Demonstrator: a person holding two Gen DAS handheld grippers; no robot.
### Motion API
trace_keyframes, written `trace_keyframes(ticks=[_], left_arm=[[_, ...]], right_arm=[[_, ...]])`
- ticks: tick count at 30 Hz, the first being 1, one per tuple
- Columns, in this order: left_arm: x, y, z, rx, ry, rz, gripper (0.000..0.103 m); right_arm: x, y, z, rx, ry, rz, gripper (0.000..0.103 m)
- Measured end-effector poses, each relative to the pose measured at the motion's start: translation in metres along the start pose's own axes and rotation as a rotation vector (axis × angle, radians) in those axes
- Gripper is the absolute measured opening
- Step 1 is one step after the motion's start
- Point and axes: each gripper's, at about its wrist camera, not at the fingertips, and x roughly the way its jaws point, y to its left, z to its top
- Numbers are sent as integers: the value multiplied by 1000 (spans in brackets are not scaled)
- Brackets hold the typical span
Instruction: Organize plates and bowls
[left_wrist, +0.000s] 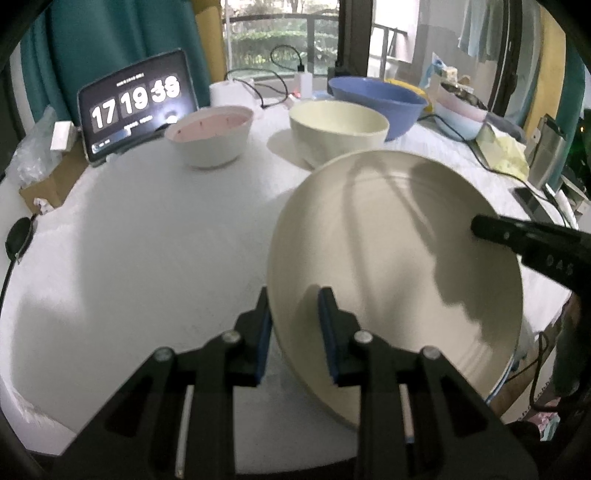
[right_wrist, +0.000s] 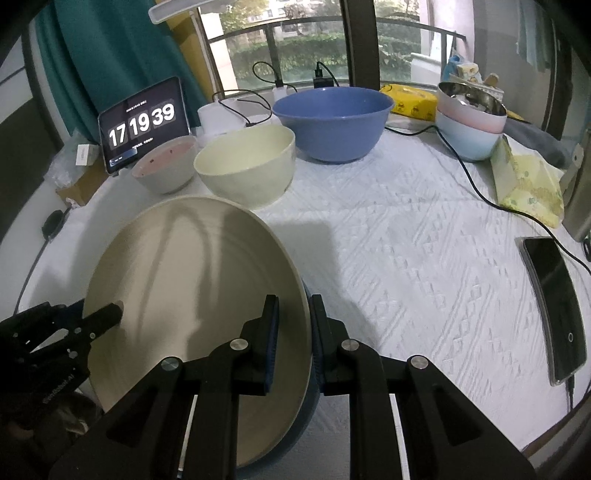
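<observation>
The left gripper (left_wrist: 295, 325) straddles the near rim of a tilted cream plate (left_wrist: 395, 273) — one pad outside, one inside. The right gripper (left_wrist: 480, 227) reaches onto its far rim. Behind on the white desk (left_wrist: 147, 236) stand a pink-lined bowl (left_wrist: 210, 134), a cream bowl (left_wrist: 338, 129) and a blue bowl (left_wrist: 380, 101).

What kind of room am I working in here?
Most likely a lived-in home, a table by a balcony window rather than a lab: bowls on a quilted white cloth, a tablet clock, and teal curtains beside the balcony railing.
</observation>
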Motion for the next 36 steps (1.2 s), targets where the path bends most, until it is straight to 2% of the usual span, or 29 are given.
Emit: trace_keyframes(ticks=[3,5,6,7,8,14,20,25,31,32,34,36], left_arm=[[4,-2,-2,11,19,10,27],[2,-3,-2,17,12,16,30],[2,-3,-2,18,8,20,34],[1,-2,-3,17,6,20,44],[0,1,-3,6,0,15,48],[3,17,0,-57,1,42,49],[7,24,-2,-99,21,2,49],[10,21,-5,-96,31,-27,51],[16,23,-6,-139,42,-109,51],[18,25,-6,-155,44,-132,51],[22,27,-5,-181,45,-183,50],[23,23,-3,-168,43,-200,47]], right_arm=[[-1,-1,0,7,0,4,20],[-1,-4,0,10,3,-7,26],[-1,-5,-1,12,3,-3,27],[-1,-6,-1,12,2,-2,27],[-2,-7,-2,13,1,-6,27],[-1,-15,-4,43,7,5,32],[7,-22,-14,63,41,11,34],[15,-23,-24,80,60,61,34],[18,-22,-28,112,86,147,34],[18,-21,-29,116,86,158,38],[18,-18,-29,118,77,149,39],[18,-18,-29,127,73,145,38]])
